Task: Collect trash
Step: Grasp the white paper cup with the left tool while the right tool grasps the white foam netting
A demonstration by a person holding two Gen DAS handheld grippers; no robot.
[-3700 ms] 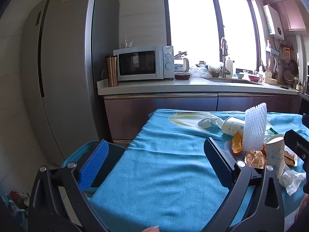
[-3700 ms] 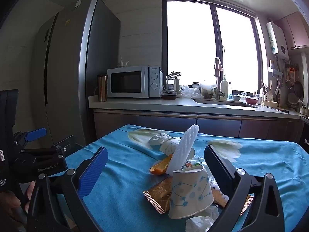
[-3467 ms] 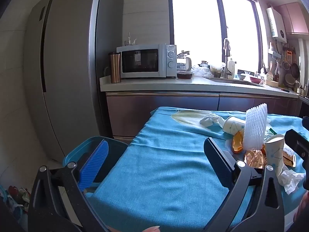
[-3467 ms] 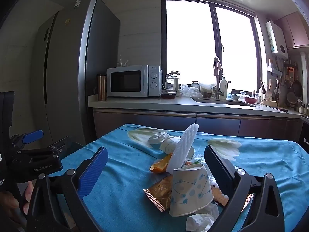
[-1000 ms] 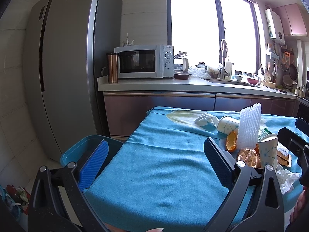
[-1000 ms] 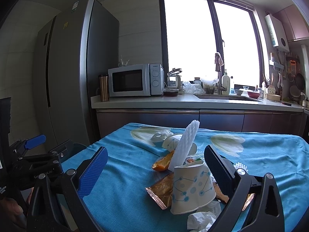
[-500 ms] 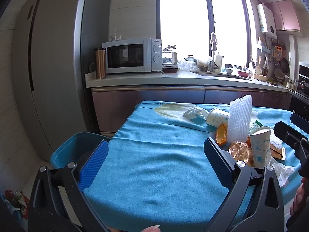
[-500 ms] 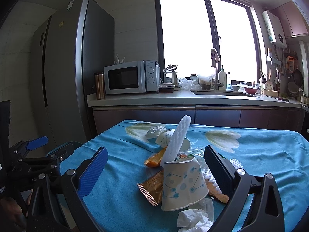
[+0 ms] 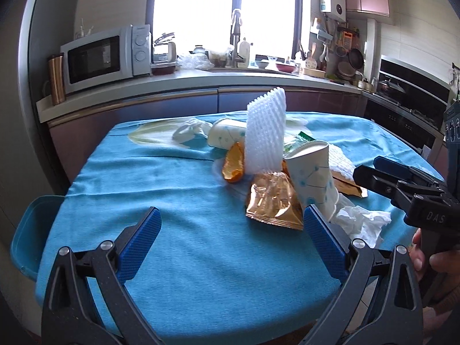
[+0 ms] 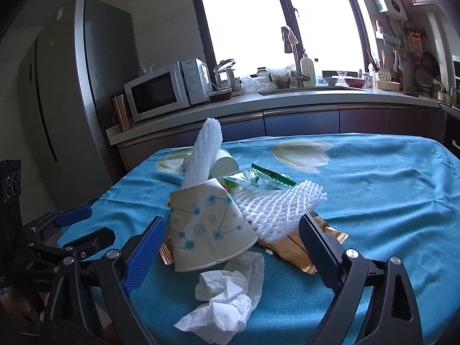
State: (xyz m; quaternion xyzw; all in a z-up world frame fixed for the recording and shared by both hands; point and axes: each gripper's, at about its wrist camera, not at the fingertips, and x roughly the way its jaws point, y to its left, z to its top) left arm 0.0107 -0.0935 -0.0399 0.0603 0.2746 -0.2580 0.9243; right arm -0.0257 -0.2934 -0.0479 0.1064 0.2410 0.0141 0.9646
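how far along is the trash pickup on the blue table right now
Nothing looks collected yet. The paper cup, crumpled tissue, white foam net and gold wrapper all lie piled on the tablecloth. Both the left gripper and right gripper are open and empty, the right with jaws just narrowing, at the cup. Everything remains.

The bench carries a blue cloth with pale flower prints. At centre frame lies a heap: an upturned paper cup, gold wrappers, white foam netting, a crumpled tissue nearest, and a second cup on its side behind.
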